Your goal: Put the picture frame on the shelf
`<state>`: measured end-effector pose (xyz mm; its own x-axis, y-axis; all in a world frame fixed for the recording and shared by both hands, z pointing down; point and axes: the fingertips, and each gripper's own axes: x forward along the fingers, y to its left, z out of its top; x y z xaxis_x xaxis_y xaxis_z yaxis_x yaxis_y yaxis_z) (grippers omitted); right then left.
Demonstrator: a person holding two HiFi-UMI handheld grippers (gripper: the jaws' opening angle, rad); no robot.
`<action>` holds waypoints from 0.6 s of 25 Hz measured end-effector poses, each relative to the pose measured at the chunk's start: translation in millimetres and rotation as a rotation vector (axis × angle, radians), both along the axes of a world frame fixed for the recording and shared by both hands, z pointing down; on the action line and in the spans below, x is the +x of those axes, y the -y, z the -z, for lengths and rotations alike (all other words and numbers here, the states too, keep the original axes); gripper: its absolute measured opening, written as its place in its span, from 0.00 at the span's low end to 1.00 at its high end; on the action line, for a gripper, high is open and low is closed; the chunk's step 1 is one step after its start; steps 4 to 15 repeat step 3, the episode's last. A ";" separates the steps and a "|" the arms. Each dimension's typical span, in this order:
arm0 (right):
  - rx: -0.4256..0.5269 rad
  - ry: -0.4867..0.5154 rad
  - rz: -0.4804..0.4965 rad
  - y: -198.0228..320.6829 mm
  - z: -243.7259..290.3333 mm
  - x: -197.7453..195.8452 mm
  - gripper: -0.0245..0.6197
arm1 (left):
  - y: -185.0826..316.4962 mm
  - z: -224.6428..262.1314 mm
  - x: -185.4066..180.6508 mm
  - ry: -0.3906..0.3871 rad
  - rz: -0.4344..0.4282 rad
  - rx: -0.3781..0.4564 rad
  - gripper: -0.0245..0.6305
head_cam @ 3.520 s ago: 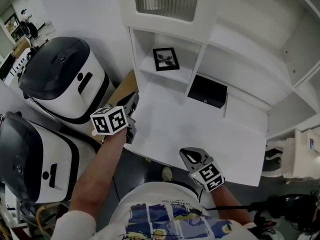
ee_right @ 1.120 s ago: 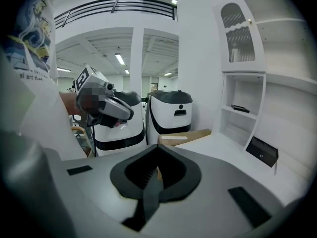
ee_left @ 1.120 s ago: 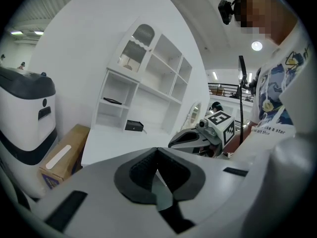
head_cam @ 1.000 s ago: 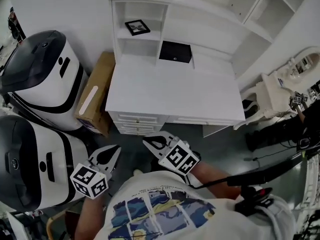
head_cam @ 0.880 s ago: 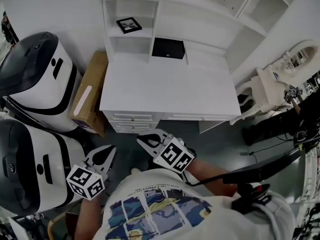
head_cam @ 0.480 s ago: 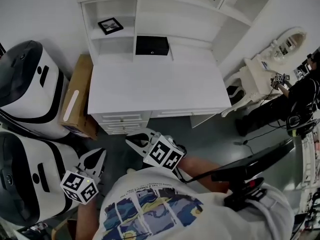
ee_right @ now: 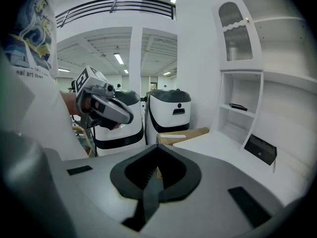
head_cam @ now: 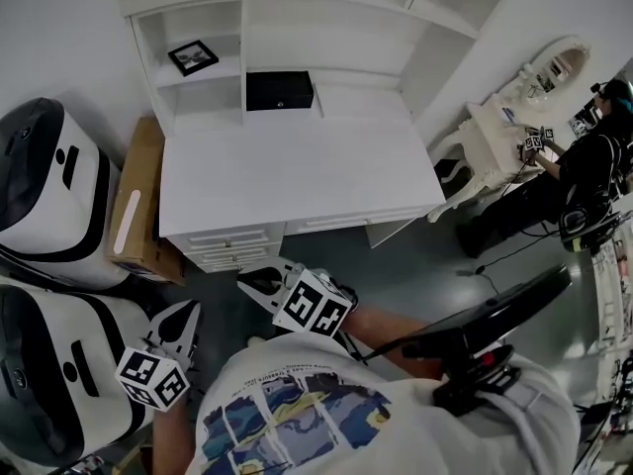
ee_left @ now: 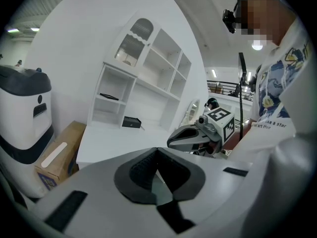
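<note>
The black picture frame (head_cam: 193, 57) lies on the middle shelf of the white hutch's left bay, and it also shows as a thin dark picture frame (ee_left: 109, 96) and a small picture frame (ee_right: 238, 106) in the gripper views. Both grippers are far back from the white desk (head_cam: 297, 171), close to my body. My left gripper (head_cam: 181, 317) is shut and holds nothing. My right gripper (head_cam: 255, 283) is likewise shut and holds nothing. In the gripper views the left gripper (ee_left: 157, 152) and the right gripper (ee_right: 157, 156) show their pads meeting.
A black box (head_cam: 279, 91) sits at the back of the desk under the hutch. A cardboard box (head_cam: 134, 211) leans at the desk's left, beside two white-and-black machines (head_cam: 40, 181). A white vanity (head_cam: 499, 117) and a person (head_cam: 584, 161) are at the right.
I have backed away from the desk. Both grippers have drawn off its top and now hang over the floor. The picture frame has stayed on its shelf.
</note>
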<state>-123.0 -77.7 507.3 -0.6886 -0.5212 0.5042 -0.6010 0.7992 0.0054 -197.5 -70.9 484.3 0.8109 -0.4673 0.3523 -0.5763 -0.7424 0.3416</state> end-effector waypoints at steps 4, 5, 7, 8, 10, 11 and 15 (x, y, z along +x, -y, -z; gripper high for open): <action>-0.003 -0.001 0.004 2.7 -1.9 3.0 0.08 | 3.4 -0.9 1.8 0.002 0.008 -0.004 0.06; -0.003 -0.001 0.004 2.7 -1.9 3.0 0.08 | 3.4 -0.9 1.8 0.002 0.008 -0.004 0.06; -0.003 -0.001 0.004 2.7 -1.9 3.0 0.08 | 3.4 -0.9 1.8 0.002 0.008 -0.004 0.06; -0.003 -0.001 0.004 2.7 -1.9 3.0 0.08 | 3.4 -0.9 1.8 0.002 0.008 -0.004 0.06; -0.003 -0.001 0.004 2.7 -1.9 3.0 0.08 | 3.4 -0.9 1.8 0.002 0.008 -0.004 0.06; -0.003 -0.001 0.004 2.7 -1.9 3.0 0.08 | 3.4 -0.9 1.8 0.002 0.008 -0.004 0.06; -0.003 -0.001 0.004 2.7 -1.9 3.0 0.08 | 3.4 -0.9 1.8 0.002 0.008 -0.004 0.06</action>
